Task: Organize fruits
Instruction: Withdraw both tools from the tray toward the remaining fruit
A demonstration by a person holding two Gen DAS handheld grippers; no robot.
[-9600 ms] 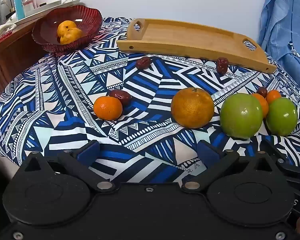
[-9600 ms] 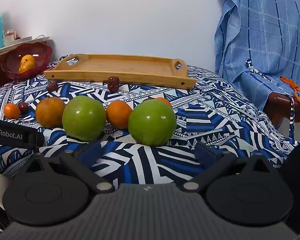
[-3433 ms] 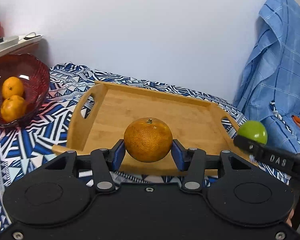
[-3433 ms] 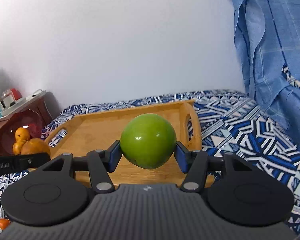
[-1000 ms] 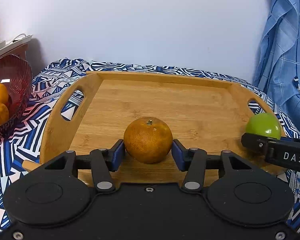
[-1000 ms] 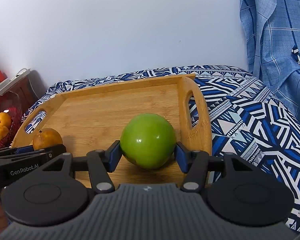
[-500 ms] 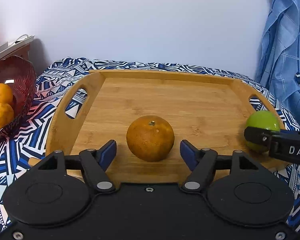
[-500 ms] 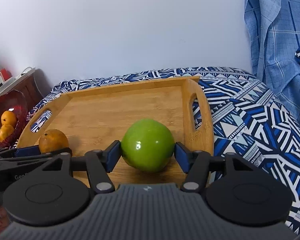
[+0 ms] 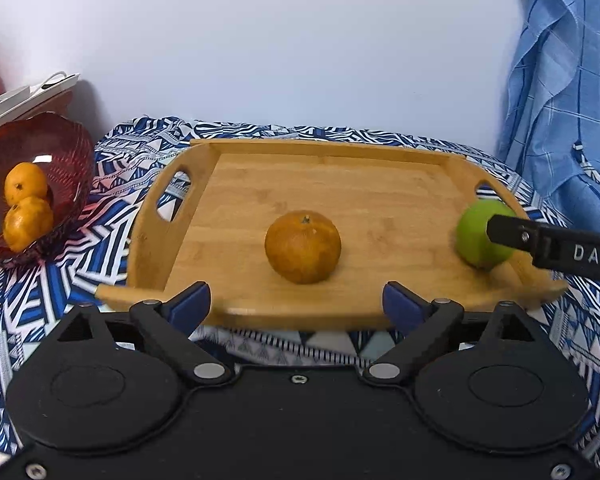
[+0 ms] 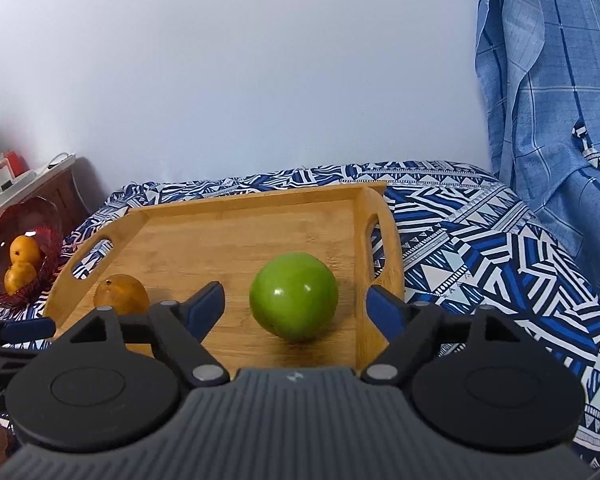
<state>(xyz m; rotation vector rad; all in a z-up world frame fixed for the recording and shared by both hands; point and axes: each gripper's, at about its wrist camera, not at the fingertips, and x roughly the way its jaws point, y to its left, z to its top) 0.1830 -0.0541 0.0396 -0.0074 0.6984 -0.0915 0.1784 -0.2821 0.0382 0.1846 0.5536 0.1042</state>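
Note:
A brownish orange (image 9: 302, 252) rests on the floor of the wooden tray (image 9: 380, 184), near its front middle. My left gripper (image 9: 296, 307) stands just before the tray's front rim, its jaws opening wide, clear of the orange and holding nothing. A green apple (image 10: 294, 297) sits at the tray's (image 10: 204, 240) right end. My right gripper (image 10: 296, 306) has its jaws opening on either side of the apple, the blue pads off it. The apple (image 9: 478, 234) and a right finger show in the left wrist view; the orange (image 10: 120, 294) shows in the right wrist view.
A red glass bowl (image 9: 64, 148) with two small oranges (image 9: 26, 206) stands left of the tray on the blue patterned cloth (image 10: 480, 248). A blue checked cloth (image 10: 552, 92) hangs at the right. A wooden side table (image 10: 66, 184) with white items is at far left.
Both grippers have let go: the orange and the apple now sit on the tray, the jaws have spread wide, and both grippers have drawn back a little.

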